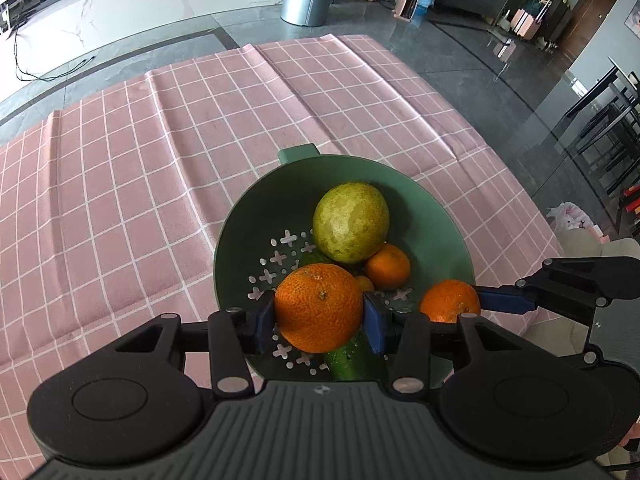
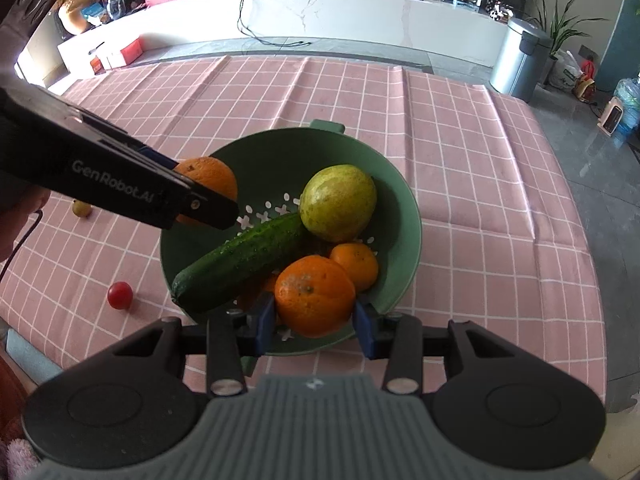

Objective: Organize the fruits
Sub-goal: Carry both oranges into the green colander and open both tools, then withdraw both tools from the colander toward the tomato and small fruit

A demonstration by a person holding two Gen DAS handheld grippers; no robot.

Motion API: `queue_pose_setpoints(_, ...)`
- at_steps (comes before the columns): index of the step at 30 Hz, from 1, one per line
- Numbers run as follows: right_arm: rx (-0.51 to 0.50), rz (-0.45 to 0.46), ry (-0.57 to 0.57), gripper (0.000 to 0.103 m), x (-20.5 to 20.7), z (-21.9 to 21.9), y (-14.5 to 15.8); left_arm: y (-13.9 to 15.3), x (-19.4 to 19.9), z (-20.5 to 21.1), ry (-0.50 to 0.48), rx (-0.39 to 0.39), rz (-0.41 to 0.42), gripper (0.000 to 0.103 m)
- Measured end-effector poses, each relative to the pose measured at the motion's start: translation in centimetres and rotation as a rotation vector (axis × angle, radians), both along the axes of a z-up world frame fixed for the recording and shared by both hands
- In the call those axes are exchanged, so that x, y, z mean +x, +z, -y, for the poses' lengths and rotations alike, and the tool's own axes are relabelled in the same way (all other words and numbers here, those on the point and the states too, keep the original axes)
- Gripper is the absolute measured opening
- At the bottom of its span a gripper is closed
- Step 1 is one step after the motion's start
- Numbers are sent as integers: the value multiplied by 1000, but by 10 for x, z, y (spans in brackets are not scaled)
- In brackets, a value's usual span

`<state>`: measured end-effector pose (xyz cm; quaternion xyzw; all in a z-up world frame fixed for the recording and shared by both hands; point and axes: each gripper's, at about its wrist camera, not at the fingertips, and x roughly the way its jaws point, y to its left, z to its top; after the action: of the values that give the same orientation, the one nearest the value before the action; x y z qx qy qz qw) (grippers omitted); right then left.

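A green perforated colander is sitting on the pink checked tabletop, holding a yellow-green citrus, a small orange and a dark cucumber leaning out over its near-left rim. Two oranges are hanging above it, each pinched between blue pads. A red tomato and a small yellowish fruit are lying left of the colander.

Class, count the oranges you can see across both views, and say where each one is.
3, maybe 4. One in the left gripper, one in the right gripper, one loose in the colander beside the green fruit. An orange sliver under the cucumber may be another.
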<state>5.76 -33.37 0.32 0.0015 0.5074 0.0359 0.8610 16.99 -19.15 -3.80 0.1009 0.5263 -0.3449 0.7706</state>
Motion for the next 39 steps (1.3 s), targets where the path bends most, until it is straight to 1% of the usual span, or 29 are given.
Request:
queue_pose_setpoints(5, 13, -62, 25, 38, 17, -1, -17, -11, 10, 8, -5, 28, -26, 51)
queue_pose_setpoints(11, 11, -106, 39, 38, 27, 1, -32, -24, 20, 15, -6, 47, -48, 51)
queue_pose_setpoints(16, -14, -97, 53, 39, 31, 0, -34, -31, 26, 17, -5, 44, -51, 52)
queue_pose_setpoints(26, -4, -98, 50, 40, 32, 3, -33, -36, 32, 12, 20, 16, -84, 53)
queue_pose_setpoints(29, 4, -92, 40, 42, 30, 3, -30, -34, 31, 10, 30, 23, -74, 56)
queue_pose_setpoints(31, 0, -84, 33, 47, 28, 3, -27, -31, 29, 7, 36, 22, -70, 59)
queue_pose_setpoints(34, 2, -68, 30, 47, 25, 2, -19, -22, 27, 1, 42, -6, -61, 62)
queue_pose_setpoints(36, 6, -54, 26, 50, 21, 0, -14, -14, 24, -3, 46, -28, -52, 62)
queue_pose_setpoints(39, 13, -28, 12, 51, 16, -3, -3, 1, 18, -11, 47, -51, -25, 62)
